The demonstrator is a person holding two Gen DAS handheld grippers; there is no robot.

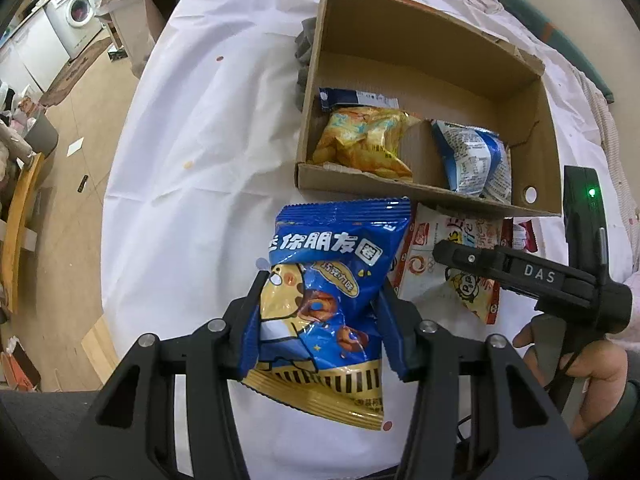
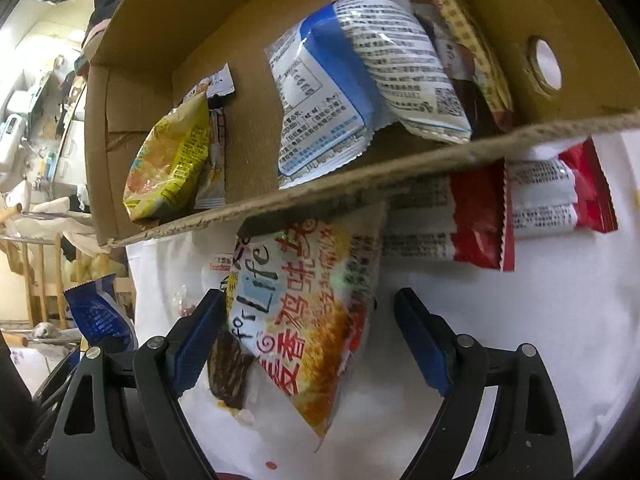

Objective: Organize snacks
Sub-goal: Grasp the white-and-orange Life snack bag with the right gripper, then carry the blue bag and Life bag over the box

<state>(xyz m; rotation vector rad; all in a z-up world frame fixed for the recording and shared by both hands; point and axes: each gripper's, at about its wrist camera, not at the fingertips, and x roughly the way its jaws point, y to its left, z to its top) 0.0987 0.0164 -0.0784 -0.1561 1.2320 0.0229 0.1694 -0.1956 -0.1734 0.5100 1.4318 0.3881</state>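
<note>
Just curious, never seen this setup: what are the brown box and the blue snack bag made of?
The open brown box looks like matte corrugated cardboard; its cut edges show fluting. The blue cartoon-printed snack bag, clamped in the left tool, seems to be glossy plastic film: it shines, crinkles and has a crimped top seal.

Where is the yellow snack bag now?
The yellow snack bag lies inside the cardboard box, in its left compartment, left of the cardboard divider and just before a dark blue packet.
</note>
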